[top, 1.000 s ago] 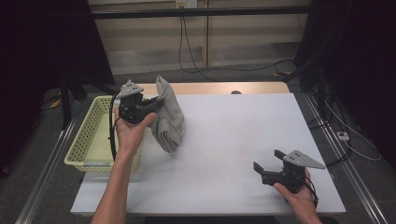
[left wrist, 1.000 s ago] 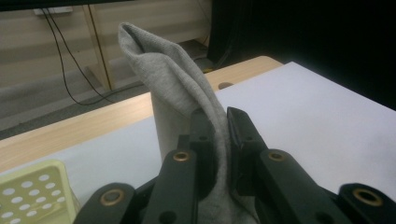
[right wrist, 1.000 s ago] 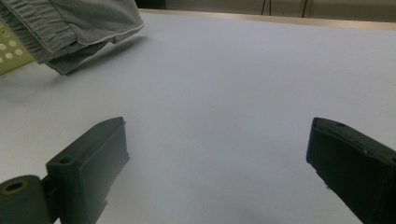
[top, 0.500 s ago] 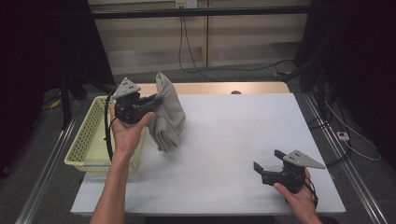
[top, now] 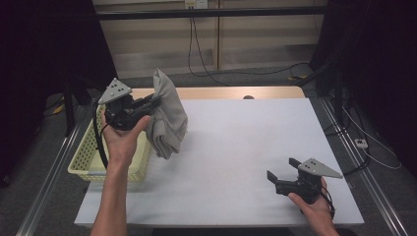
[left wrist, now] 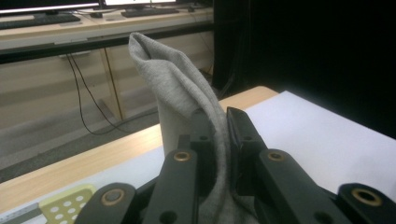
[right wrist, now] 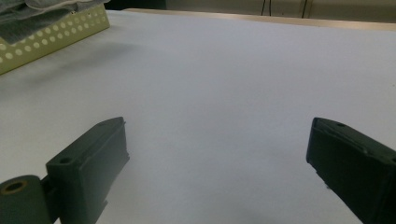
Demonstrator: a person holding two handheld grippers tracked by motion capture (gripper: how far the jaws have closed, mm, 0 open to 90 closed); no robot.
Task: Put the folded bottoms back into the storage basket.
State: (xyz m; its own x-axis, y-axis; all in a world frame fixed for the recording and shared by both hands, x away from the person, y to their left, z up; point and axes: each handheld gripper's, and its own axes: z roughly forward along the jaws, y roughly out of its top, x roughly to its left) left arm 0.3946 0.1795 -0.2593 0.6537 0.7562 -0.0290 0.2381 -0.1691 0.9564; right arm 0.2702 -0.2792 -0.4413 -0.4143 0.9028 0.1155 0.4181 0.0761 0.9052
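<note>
A grey cloth (top: 166,115) is clamped between the jaws of the left gripper (top: 147,104), which is held raised above the tabletop (top: 236,147) in the person's left hand (top: 123,135); in the left gripper view the two black jaws are seen pressed together on a fold of the cloth (left wrist: 187,100), with one peak of fabric standing up beyond the jaw tips and the rest passing down between and below them; in the high view the bulk of the cloth is seen hanging beneath and just ahead of the gripper, bunched in loose folds, and whether its lowest fold touches the tabletop cannot be told. A pale yellow perforated basket (top: 91,155) is placed below and behind the left gripper, at the edge of the tabletop; grey fabric is seen lying in the basket (right wrist: 51,35) in the right gripper view, far ahead of that gripper and to its left. The right gripper (top: 282,172) is held low over the tabletop in the right hand (top: 314,206), well apart from the cloth; its jaws are spread wide with nothing between them, and bare white tabletop (right wrist: 224,84) is seen in the gap and stretching ahead of them. A grey three-cornered plate is carried on top of each gripper; cables are seen on the floor beyond the far edge of the tabletop.
</note>
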